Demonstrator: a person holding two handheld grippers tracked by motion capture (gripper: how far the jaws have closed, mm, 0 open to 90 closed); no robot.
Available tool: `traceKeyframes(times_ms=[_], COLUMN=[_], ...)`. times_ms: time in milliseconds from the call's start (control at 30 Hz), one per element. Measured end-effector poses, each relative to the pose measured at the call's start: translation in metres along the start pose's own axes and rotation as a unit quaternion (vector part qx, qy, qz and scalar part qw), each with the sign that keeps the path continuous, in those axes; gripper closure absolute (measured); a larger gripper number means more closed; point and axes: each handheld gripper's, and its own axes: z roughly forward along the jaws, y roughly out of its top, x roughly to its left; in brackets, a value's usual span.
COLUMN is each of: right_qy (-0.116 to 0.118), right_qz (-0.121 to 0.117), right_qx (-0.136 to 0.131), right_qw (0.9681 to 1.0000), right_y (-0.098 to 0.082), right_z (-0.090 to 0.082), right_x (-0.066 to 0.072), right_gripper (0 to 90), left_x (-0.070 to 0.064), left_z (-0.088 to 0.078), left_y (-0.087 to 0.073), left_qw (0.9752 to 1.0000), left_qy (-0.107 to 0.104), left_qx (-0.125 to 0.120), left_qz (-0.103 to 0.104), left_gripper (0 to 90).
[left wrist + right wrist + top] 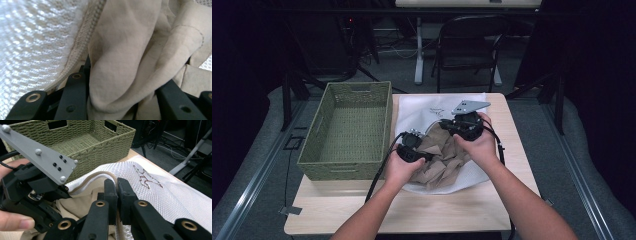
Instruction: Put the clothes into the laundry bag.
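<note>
From above, the white mesh laundry bag (422, 116) lies on the tabletop (492, 210) right of the woven green basket (347, 130), beige garment (439, 160) spilling from its mouth. The left tool (117, 100) grips a soft beige fold. The right tool (117, 192) pinches the bag's zippered rim, jaws together.

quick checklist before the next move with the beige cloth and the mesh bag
1. Right gripper shut on the zipper edge of the white mesh bag: ok.
2. Left gripper has the beige cloth between its jaws: ok; whether the pads press on it: cannot tell.
3. Cloth fully inside the bag: not ok, much of it lies bunched outside in the high view.
4. Bag flat on the table: ok.
5. Green woven basket clear of both hands: ok, it stands apart at the left.
</note>
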Motion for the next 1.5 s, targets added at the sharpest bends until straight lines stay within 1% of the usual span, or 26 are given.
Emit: traceKeyframes(times_ms=[67,133,267,333,367,500,567,600,733,833,867,900,1067,1133,1200,1233,1267,1367,1433,1500], right_qy=[0.001,0.0,0.0,-0.003,-0.002,-0.005,-0.006,-0.007,-0.008,-0.007,-0.008,-0.008,-0.007,-0.008,-0.007,-0.007,-0.006,-0.007,-0.006,-0.006], right_qz=[0.001,0.0,0.001,0.002,0.003,0.008,0.009,0.01,0.009,0.008,0.007,0.007,0.006,0.006,0.007,0.006,0.005,0.005,0.006,0.006], right_qx=[0.0,0.001,0.001,0.004,0.004,0.004,0.004,0.004,0.005,0.006,0.006,0.006,0.008,0.009,0.008,0.008,0.008,0.01,0.008,0.008], right_qw=[1.0,1.0,1.0,1.0,1.0,0.9999,0.9999,0.9999,0.9999,0.9999,0.9999,0.9999,0.9999,0.9999,0.9999,0.9999,0.9999,0.9999,0.9999,0.9999], right_y=[0.0,0.0,-0.002,-0.004,-0.005,-0.008,-0.009,-0.009,-0.011,-0.011,-0.011,-0.011,-0.012,-0.012,-0.012,-0.011,-0.012,-0.012,-0.011,-0.012], right_z=[0.0,0.0,0.001,0.001,0.001,0.001,0.0,0.0,0.0,0.0,0.0,0.0,0.001,0.001,0.001,0.001,0.001,0.002,0.002,0.001], right_x=[0.001,0.0,0.0,-0.001,-0.002,-0.005,-0.006,-0.006,-0.006,-0.006,-0.006,-0.006,-0.006,-0.006,-0.005,-0.005,-0.004,-0.004,-0.004,-0.004], right_gripper=[86.4,86.4,86.2,86.2,86.2,86.1,86.0,85.9,85.7,85.6,85.6,85.6,85.5,85.5,85.4,85.3,85.2,85.1,85.0,84.9], left_x=[-0.001,-0.004,-0.01,-0.011,-0.012,-0.012,-0.013,-0.014,-0.019,-0.021,-0.022,-0.021,-0.018,-0.019,-0.019,-0.02,-0.021,-0.023,-0.023,-0.021], left_z=[0.003,0.006,0.013,0.015,0.015,0.012,0.008,0.006,-0.004,-0.015,-0.017,-0.021,-0.04,-0.049,-0.056,-0.06,-0.062,-0.067,-0.069,-0.071], left_y=[-0.001,-0.002,-0.004,-0.004,-0.005,-0.004,-0.004,-0.004,-0.005,-0.007,-0.008,-0.009,-0.015,-0.017,-0.019,-0.021,-0.022,-0.028,-0.033,-0.039], left_qw=[0.9999,0.9999,0.9995,0.9994,0.9995,0.9992,0.999,0.9988,0.9976,0.9963,0.9962,0.9957,0.9951,0.9948,0.994,0.9943,0.9945,0.9955,0.9961,0.9963], left_qy=[0.008,0.012,0.025,0.026,0.025,0.028,0.026,0.028,0.035,0.042,0.041,0.044,0.032,0.022,0.019,0.015,0.015,0.006,0.006,0.006], left_qx=[0.0,0.001,-0.003,-0.006,-0.011,-0.021,-0.026,-0.034,-0.053,-0.059,-0.063,-0.064,-0.08,-0.091,-0.098,-0.096,-0.094,-0.083,-0.073,-0.071], left_qz=[0.007,0.011,0.019,0.021,0.017,0.018,0.024,0.022,0.029,0.046,0.044,0.05,0.048,0.041,0.044,0.044,0.045,0.046,0.05,0.049], left_gripper=[63.2,62.2,58.2,55.3,53.9,49.6,48.1,47.8,47.0,47.0,46.8,46.7,46.5,46.5,45.8,45.5,45.0,43.9,43.5,43.4])
